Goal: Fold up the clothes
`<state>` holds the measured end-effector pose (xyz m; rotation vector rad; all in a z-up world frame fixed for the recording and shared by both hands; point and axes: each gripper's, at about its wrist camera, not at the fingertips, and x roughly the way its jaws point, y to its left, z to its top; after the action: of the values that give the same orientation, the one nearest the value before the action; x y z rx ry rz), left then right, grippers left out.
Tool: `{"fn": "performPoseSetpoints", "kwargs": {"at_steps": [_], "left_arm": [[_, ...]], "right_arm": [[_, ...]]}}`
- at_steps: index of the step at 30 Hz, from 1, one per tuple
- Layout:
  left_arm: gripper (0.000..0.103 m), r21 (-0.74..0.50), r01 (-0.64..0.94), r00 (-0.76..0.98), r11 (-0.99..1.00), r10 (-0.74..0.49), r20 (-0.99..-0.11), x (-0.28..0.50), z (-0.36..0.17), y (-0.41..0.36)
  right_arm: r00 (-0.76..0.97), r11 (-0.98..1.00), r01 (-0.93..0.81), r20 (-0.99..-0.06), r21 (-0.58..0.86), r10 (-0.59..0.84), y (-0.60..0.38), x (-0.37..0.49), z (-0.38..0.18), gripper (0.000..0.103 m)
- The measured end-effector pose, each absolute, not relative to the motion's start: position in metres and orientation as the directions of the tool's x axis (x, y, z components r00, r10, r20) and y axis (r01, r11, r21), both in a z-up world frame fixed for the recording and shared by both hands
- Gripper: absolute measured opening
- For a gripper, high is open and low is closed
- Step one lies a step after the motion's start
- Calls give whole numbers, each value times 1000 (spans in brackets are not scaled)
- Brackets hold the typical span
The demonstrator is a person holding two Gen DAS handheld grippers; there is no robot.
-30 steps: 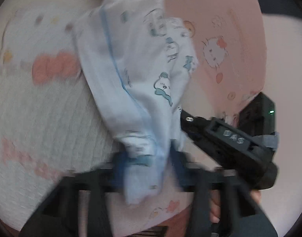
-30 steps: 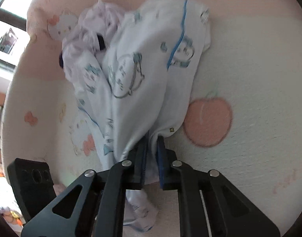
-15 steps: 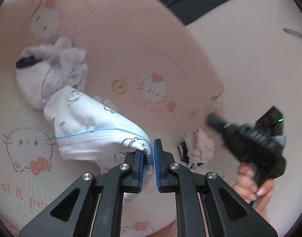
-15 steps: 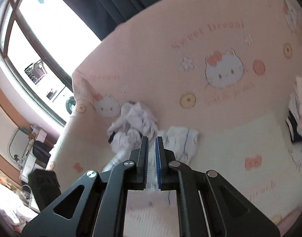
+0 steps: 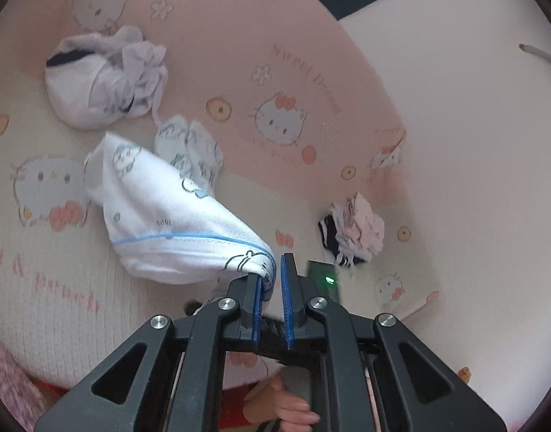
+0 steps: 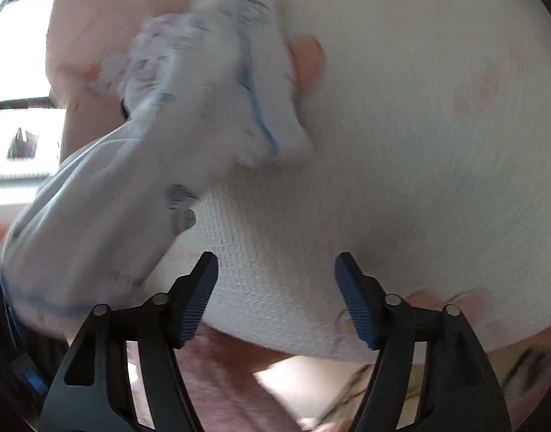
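Pink and cream cat-print bed sheet (image 5: pixel 52 288) fills both views, spread over a bed with its far part rising pink toward a plain white wall (image 5: pixel 473 108); bright window (image 6: pixel 16 72) at far left in the right wrist view. White printed garment with blue piping (image 5: pixel 167 223) is the task item: it lies bunched on the cream part of the sheet at left centre in the left wrist view, one corner lifted and drawn toward the near side. Left gripper (image 5: pixel 272 288) is closed on that corner, cloth pinched between its blue pads, jaws nearly together. In the right wrist view the same garment (image 6: pixel 160 165) hangs blurred from far centre down to near left, beside the claw, not between the fingers. Right gripper (image 6: pixel 275 295) is spread wide, nothing between its blue pads; only sheet behind the gap. Crumpled white clothing pile with a dark band (image 5: pixel 102 79) sits far left on the sheet, apart from the garment. Small pink-and-white cloth bundle with a dark edge (image 5: pixel 351 230) lies at right. Person's hand (image 5: pixel 282 410) shows at the near edge below the left claw. Green indicator light (image 5: pixel 329 280) glows on a dark device just right of the left fingers.
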<state>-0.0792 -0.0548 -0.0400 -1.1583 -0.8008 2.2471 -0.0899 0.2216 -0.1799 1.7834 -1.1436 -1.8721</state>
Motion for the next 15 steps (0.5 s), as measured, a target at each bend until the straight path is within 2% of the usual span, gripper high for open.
{"fn": "performPoseSetpoints", "kwargs": {"at_steps": [1, 2, 3, 4, 5, 6, 8, 10, 15], "left_arm": [[10, -691, -138, -514, -710, 647, -563, -76, -45, -57], [10, -694, -122, -505, -709, 647, -572, -73, -51, -60], [10, -698, -105, -496, -709, 646, -581, -70, -57, -62], [10, -706, -87, -485, -703, 649, -586, -69, -63, -66], [10, -715, -68, -475, -696, 653, -590, -69, -69, -69], [10, -724, -48, -464, -688, 657, -594, -69, -75, -73], [10, -717, -45, -463, -695, 651, -602, -70, -78, -75], [10, -708, -58, -463, -704, 647, -605, -70, -77, -74], [10, -688, -24, -470, -725, 616, -633, -76, -83, -76]], "right_arm": [[-171, -591, -308, -654, 746, -737, 220, -91, -186, 72], [-168, -549, -319, -616, 772, -769, 219, -91, -191, 68], [-166, -510, -301, -571, 806, -804, 216, -94, -191, 62], [-164, -472, -281, -526, 836, -835, 212, -96, -190, 49], [-166, -465, -255, -513, 847, -843, 208, -98, -185, 43], [-175, -484, -221, -522, 847, -835, 205, -100, -178, 38], [-191, -534, -163, -558, 829, -808, 198, -102, -166, 21], [-209, -599, -123, -610, 792, -764, 194, -104, -158, 15], [-224, -791, -18, -774, 611, -593, 185, -105, -144, 13]]}}
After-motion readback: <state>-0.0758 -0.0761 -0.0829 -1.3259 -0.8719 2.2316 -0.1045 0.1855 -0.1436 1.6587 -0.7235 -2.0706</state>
